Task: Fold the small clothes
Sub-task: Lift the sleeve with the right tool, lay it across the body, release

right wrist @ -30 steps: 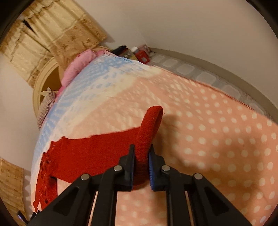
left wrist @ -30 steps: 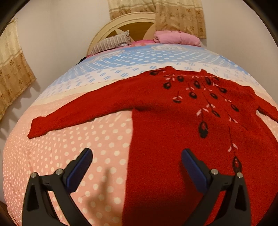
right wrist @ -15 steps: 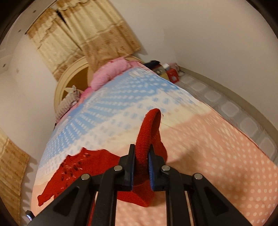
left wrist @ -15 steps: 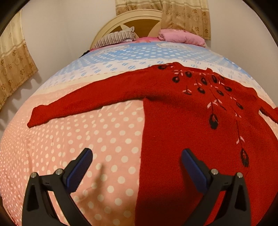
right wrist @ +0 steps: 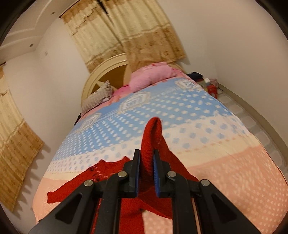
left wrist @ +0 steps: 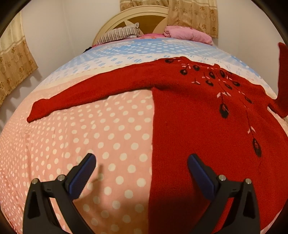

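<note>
A red knitted sweater (left wrist: 194, 115) with dark flower embroidery lies spread flat on the dotted bedspread (left wrist: 100, 136). Its left sleeve (left wrist: 86, 95) stretches out flat toward the left edge of the bed. My left gripper (left wrist: 141, 171) hovers open over the sweater's lower left edge, nothing between its fingers. My right gripper (right wrist: 146, 165) is shut on the cuff end of the right sleeve (right wrist: 152, 136), held up off the bed. The lifted sleeve (left wrist: 282, 75) shows as a red strip rising at the right edge of the left wrist view.
A striped pillow (left wrist: 118, 34) and a pink pillow (left wrist: 187, 33) lie by the cream headboard (left wrist: 133, 17). Curtains (right wrist: 126, 30) hang behind the bed. Small items (right wrist: 208, 84) sit on the floor by the right wall, past the bed's edge.
My right gripper has risen and swung toward the sweater's body, lifting the right sleeve off the bed. The left gripper shifted slightly left, staying open.
</note>
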